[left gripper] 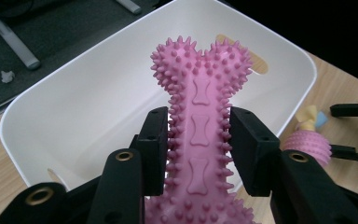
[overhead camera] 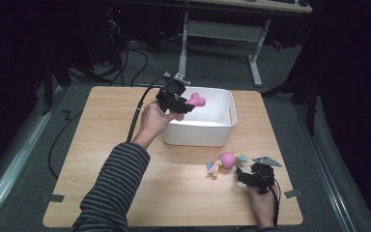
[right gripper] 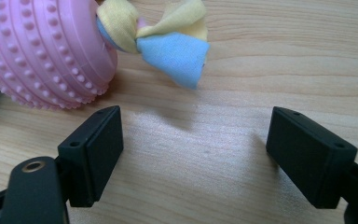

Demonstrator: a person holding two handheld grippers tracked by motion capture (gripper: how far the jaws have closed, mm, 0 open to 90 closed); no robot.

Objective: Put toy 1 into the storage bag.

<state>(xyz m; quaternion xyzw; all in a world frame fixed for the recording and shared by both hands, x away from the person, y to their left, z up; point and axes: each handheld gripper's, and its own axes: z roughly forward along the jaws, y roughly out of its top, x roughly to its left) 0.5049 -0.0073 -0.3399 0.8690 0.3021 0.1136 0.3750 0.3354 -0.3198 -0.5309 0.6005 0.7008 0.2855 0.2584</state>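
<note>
One pink spiked bone toy (left gripper: 198, 135): you pinch it by its shaft between the jaws of your left gripper (overhead camera: 175, 100), its knobbed end held over the open white bin (overhead camera: 224, 126). One bin, at the far middle of the wooden table (overhead camera: 101, 169). One pink studded ball toy (right gripper: 37, 51) with yellow and blue cloth tufts lies on the table near the bin's front right corner. Your right gripper (right gripper: 196, 154) rests just beside it, jaws spread wide with bare wood between. Two grippers, two toys.
</note>
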